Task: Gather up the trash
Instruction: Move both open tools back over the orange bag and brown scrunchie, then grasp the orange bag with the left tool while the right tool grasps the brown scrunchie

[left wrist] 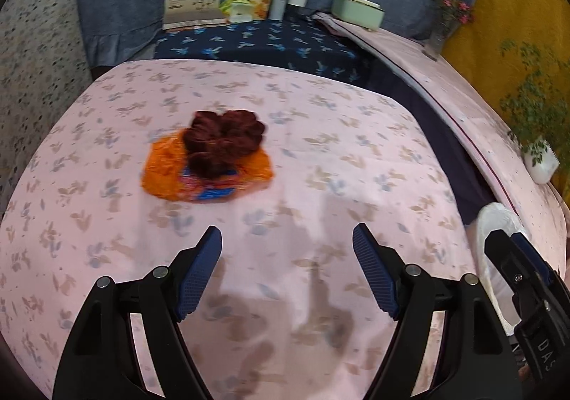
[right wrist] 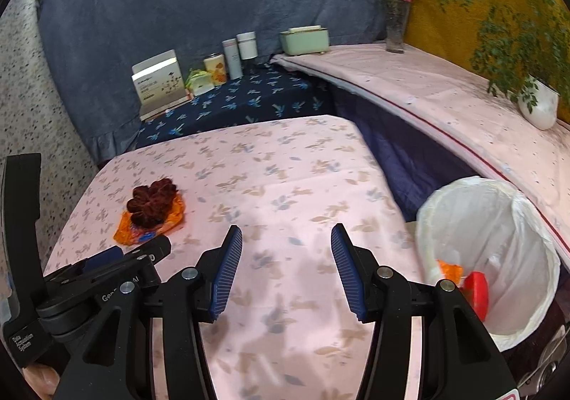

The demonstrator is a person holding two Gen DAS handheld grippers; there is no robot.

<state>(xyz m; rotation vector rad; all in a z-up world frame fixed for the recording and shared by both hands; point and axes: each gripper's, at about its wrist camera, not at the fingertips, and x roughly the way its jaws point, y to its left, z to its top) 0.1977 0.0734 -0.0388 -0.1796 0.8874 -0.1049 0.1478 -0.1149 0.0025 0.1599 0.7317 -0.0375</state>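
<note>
Left wrist view: your left gripper [left wrist: 286, 250] is wide and empty; the orange wrapper [left wrist: 206, 173] under a dark red scrunchie [left wrist: 224, 141] lies up-left of it on the desk [left wrist: 356, 150].

Right wrist view: your right gripper [right wrist: 286, 264] gapes empty; wrapper far left, left gripper nearer; bin [right wrist: 498, 257] right.

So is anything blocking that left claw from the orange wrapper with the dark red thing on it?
Nothing visible does. Only bare flowered cloth lies between the open left claw and the orange wrapper; the dark red thing sits on top of it.
</note>
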